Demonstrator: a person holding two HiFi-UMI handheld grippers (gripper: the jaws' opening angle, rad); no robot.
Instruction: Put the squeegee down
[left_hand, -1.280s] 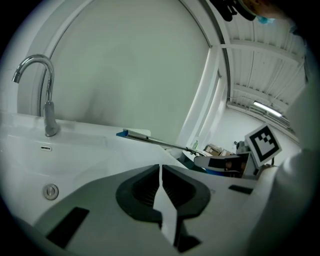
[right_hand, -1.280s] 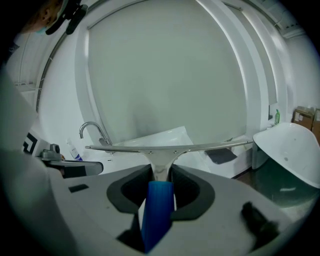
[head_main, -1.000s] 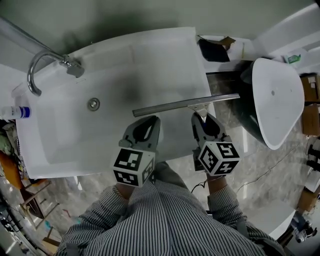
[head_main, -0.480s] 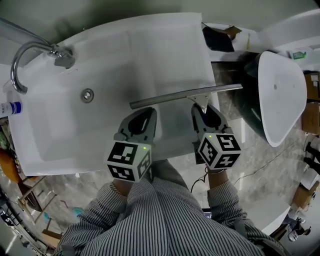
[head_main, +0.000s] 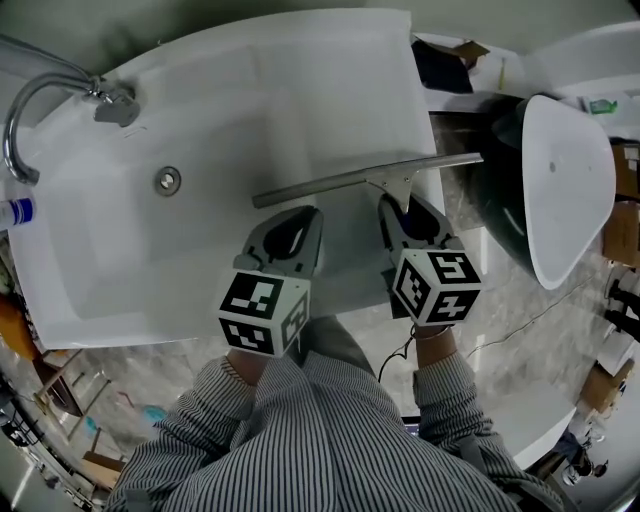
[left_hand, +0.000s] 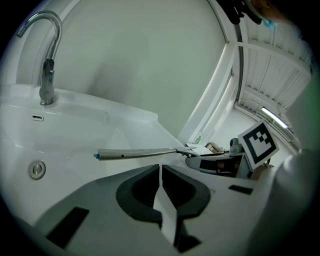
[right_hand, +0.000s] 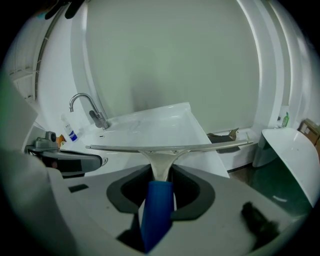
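The squeegee (head_main: 340, 184) was held over the washbasin's (head_main: 280, 90) right edge, its blue handle clamped in the right tongs (head_main: 402, 212); the left tongs (head_main: 298, 218) were closed, empty. If released too high, it could be sent clattering off the rim.

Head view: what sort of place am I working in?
Probably a bathroom under fit-out or a sanitary-ware workshop: a white basin with a chrome faucet, and a second white basin apparently loose beside it.

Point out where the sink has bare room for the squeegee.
Bare: the white sink basin between the round metal drain and the metal-bladed, blue-handled squeegee in the right gripper; also its far right half. Crowded: the chrome faucet corner and dark cardboard clutter beyond the right rim.
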